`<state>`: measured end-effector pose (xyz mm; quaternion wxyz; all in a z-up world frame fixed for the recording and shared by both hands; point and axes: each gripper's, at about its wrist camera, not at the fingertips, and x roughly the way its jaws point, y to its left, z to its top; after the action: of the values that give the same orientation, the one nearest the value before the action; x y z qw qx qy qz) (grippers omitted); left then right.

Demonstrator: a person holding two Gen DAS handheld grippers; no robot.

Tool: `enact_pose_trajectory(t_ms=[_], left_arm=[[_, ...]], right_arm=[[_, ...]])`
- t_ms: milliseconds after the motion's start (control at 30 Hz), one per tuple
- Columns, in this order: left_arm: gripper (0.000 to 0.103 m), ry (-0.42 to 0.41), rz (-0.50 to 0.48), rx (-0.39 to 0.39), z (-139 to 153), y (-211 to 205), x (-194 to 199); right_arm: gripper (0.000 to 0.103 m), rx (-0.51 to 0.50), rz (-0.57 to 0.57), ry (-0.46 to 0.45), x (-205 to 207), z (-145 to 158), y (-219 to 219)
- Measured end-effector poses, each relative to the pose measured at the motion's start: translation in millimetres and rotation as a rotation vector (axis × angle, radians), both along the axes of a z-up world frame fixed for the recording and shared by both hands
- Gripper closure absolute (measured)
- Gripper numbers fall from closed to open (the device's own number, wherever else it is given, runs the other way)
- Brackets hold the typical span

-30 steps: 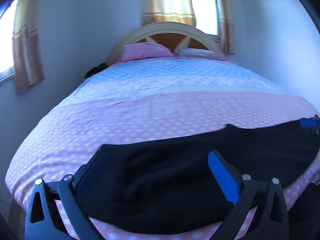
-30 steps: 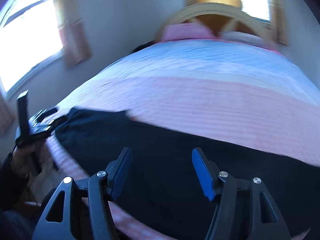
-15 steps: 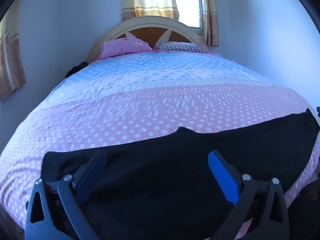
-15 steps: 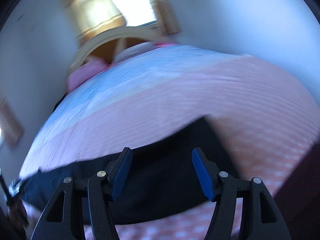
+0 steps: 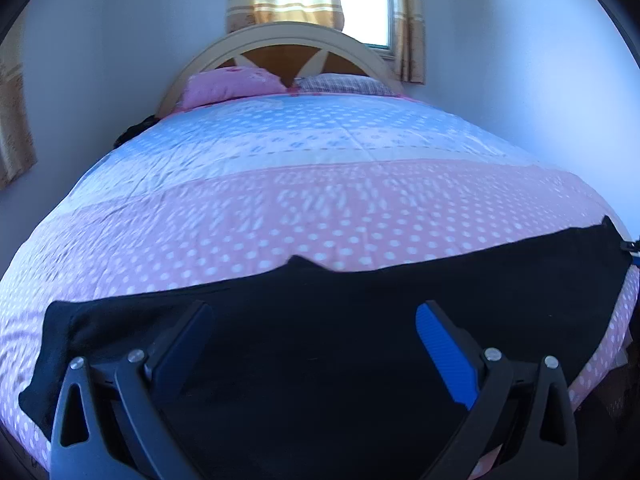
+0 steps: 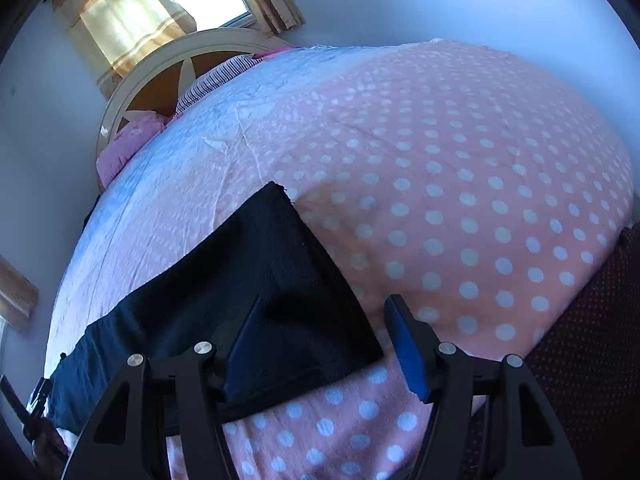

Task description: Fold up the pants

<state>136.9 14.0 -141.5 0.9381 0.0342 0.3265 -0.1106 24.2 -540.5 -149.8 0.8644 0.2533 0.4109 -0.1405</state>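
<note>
Now the dark navy fabric pants (image 5: pixel 360 320) lay stretched flat across the near edge of the pink polka-dot bedspread (image 5: pixel 320 216), one folded band from left to right. Left gripper (image 5: pixel 316 344) hovered over the middle, jaws spread, holding nothing. Right gripper (image 6: pixel 320 340) straddled the right-hand end, released too, perhaps brushing cloth. Looked like set-up for the next fold: pinch that right corner, carry it leftward. Plenty of open bedspread lay beyond; the near bed edge was tight.
</note>
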Motion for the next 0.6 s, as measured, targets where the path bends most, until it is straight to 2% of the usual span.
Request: enact_pose_trajectory(t_ms=[67,100,133,200,267,333,367,433,533,600], left_arm=[[0.0,0.001,-0.016,0.005,1.6,-6.3,-0.2],[0.0,0.003,-0.024,0.004,2.4,-8.8,-0.5],[0.0,0.003,-0.032,0.004,3.5,-11.6,-0.6],[0.0,0.003,-0.042,0.002,5.4,-15.6,-0.9],[0.0,0.005,-0.054,-0.005,7.3,-19.2,-0.8],[0.0,0.013,-0.067,-0.013,8.1,-23.2,-0.3],[0.0,0.019,-0.076,-0.018,8.7,-26.1,0.5],[0.0,0.024,-0.095,-0.025,10.5,-31.5,0.7],[0.0,0.019,-0.129,-0.031,15.4,-42.2,-1.5],[0.0,0.028,-0.162,-0.053,18.8,-49.9,-1.4]], right_arm=[[0.045,0.014,0.003,-0.001,-0.8,-0.1,0.0],[0.057,0.018,0.011,0.003,1.7,-0.5,1.5],[0.062,0.022,0.021,0.009,1.1,-0.1,2.0],[0.064,0.035,0.024,0.008,0.5,-0.9,2.3],[0.07,0.044,0.02,0.007,-0.2,-2.5,1.7],[0.088,0.06,0.018,0.001,-2.0,-3.2,0.5],[0.088,0.093,0.017,-0.023,-4.4,-2.8,-1.0],[0.089,0.075,0.01,-0.037,-4.8,0.1,0.5],[0.09,-0.006,0.04,-0.067,-4.2,19.4,21.3],[0.09,-0.095,0.087,-0.095,-2.8,41.3,49.6]])
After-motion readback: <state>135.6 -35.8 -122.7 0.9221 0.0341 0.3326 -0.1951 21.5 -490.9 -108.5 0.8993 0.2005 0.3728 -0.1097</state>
